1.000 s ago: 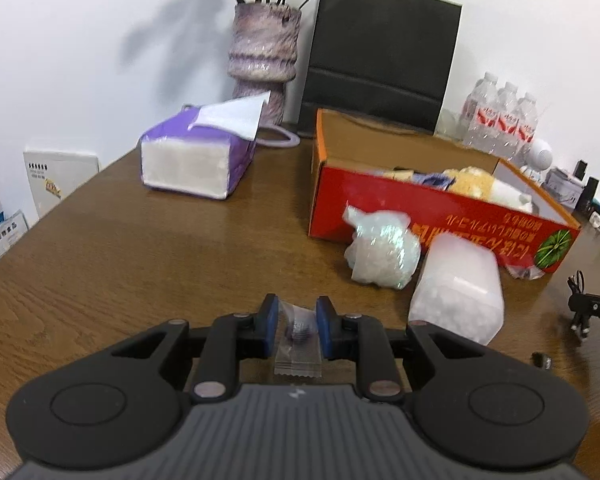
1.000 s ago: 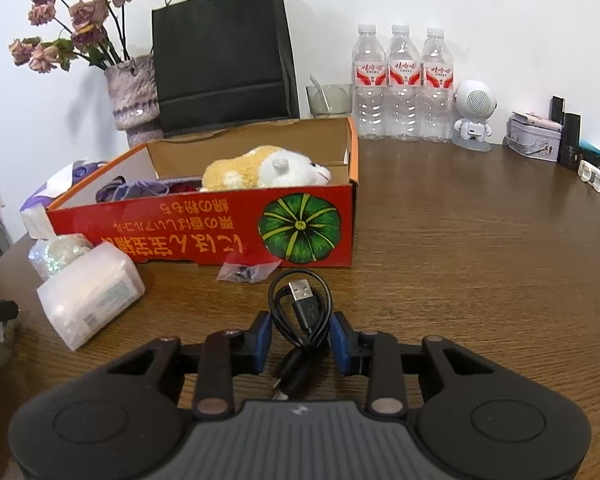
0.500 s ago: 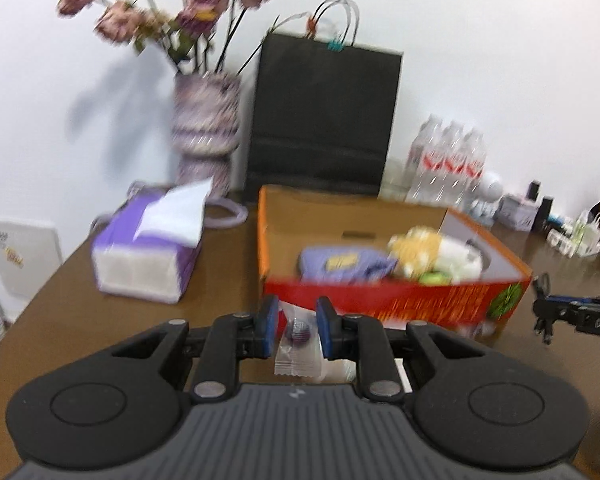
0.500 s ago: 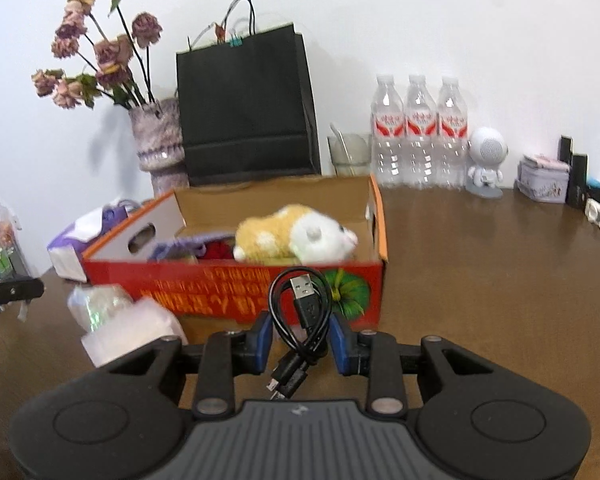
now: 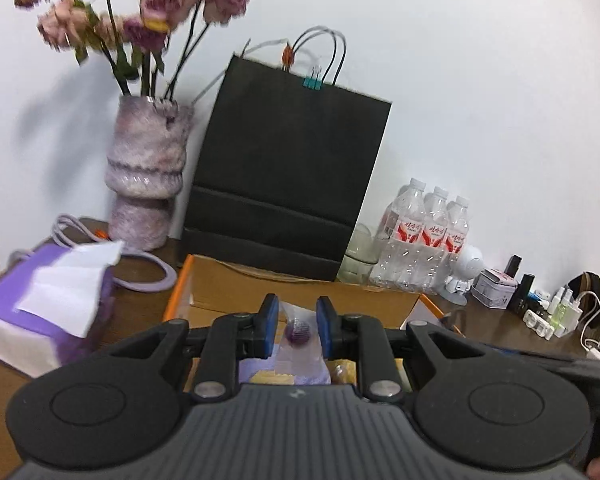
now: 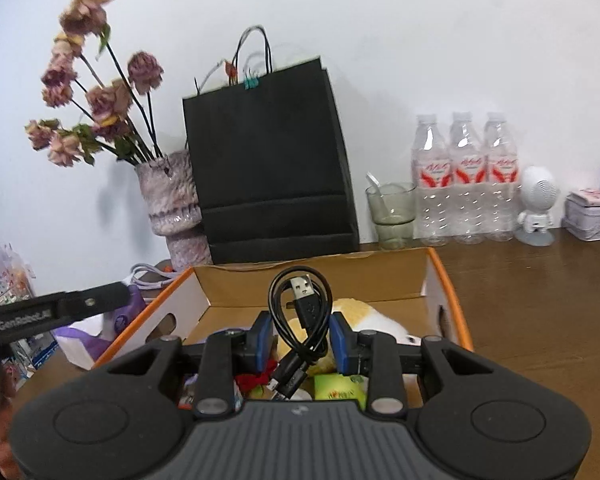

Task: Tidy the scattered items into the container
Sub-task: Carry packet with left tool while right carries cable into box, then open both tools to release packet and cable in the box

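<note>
Since a second ago I have lifted both tools off the bench, and each now hangs over the open cardboard box [image 6: 444,280] rather than low in front of its red side. In the lower middle of the left wrist view, my left tool [image 5: 296,322] is pinching a small clear packet [image 5: 298,330] with a purple sweet inside; the packet sits between the blue pads, above what looks like a lilac pouch in the box [image 5: 204,280], though motion blur makes that hard to confirm. In the lower middle of the right wrist view, my right tool [image 6: 302,340] is clamped on a coiled black USB cable [image 6: 300,320], its plug end standing upright above the pads. Below it, inside the box, lie a yellow-and-white plush toy [image 6: 364,314], something red and a green packet [image 6: 336,390]. At the left edge of that frame the other tool's black body reaches in. Behind the box stand a black paper bag [image 6: 272,164], a vase of dried roses [image 6: 172,196] at upper left, and three water bottles [image 6: 464,176] at right. A purple tissue pack [image 5: 40,316] rests on the bench at the left of the left view.
</note>
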`<state>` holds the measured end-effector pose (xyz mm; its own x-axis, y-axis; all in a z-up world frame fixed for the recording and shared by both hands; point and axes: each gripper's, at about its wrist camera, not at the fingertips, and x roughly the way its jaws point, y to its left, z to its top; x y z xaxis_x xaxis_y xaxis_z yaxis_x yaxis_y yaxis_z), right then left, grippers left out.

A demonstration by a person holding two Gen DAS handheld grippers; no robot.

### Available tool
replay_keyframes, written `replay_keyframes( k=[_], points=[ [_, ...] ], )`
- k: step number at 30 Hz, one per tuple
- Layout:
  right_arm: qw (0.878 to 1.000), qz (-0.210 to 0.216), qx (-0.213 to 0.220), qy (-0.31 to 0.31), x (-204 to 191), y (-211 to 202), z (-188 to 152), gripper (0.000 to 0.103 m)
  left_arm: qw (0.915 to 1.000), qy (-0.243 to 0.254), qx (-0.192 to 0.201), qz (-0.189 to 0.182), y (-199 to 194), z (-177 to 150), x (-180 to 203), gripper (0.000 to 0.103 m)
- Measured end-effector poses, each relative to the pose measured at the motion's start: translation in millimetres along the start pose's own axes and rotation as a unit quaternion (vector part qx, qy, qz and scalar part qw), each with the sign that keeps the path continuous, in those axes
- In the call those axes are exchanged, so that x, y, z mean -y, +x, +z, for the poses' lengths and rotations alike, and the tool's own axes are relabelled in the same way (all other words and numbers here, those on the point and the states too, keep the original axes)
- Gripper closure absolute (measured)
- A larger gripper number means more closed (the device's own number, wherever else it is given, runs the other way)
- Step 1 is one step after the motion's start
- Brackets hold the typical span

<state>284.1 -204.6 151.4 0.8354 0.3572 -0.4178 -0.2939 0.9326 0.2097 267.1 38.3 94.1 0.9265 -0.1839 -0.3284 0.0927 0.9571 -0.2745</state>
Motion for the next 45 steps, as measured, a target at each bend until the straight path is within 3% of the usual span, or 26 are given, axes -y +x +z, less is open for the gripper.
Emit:
replay_keyframes(
  k=[8,13,14,15,17,19,24,37,45],
  points=[
    [0.997,-0.017,-0.065,-0.037,-6.7,56.7,-16.4,0.073,0.9977,0.017,-0.064,0.017,44.6,-19.9,-1.9,0.082],
    [0.994,-0.032,-0.086,-0.052,-10.1,62.9,-24.5,0.07,0.9971,0.023,-0.068,0.027,47.2,-25.6,-3.0,0.078],
    [0.994,-0.033,-0.085,-0.053,-10.6,61.5,-24.1,0.06,0.997,0.023,-0.068,0.03,47.1,-25.8,-3.4,0.069],
    [0.995,-0.034,-0.082,-0.053,-10.5,59.8,-23.7,0.043,0.9969,0.023,-0.069,0.03,47.2,-25.6,-3.7,0.062],
    [0.995,-0.034,-0.074,-0.053,-10.0,54.9,-21.7,0.022,0.9968,0.018,-0.068,0.038,46.1,-23.9,-4.3,0.02],
    [0.995,-0.036,-0.067,-0.057,-10.2,50.5,-18.3,0.014,0.9968,0.016,-0.058,0.052,42.8,-20.7,-3.4,0.0],
    [0.995,-0.041,-0.057,-0.064,-11.1,41.9,-10.7,0.003,0.9975,0.02,-0.039,0.056,33.0,-11.5,-1.7,0.0],
    [0.996,-0.051,-0.035,-0.071,-11.1,14.0,-4.0,0.001,0.998,0.013,-0.021,0.059,0.4,-3.3,-4.2,0.0],
    [0.992,-0.042,-0.055,-0.104,-13.1,-19.2,-35.5,0.0,0.9964,0.048,-0.031,0.063,-44.5,-22.2,-15.4,0.0]
  ],
)
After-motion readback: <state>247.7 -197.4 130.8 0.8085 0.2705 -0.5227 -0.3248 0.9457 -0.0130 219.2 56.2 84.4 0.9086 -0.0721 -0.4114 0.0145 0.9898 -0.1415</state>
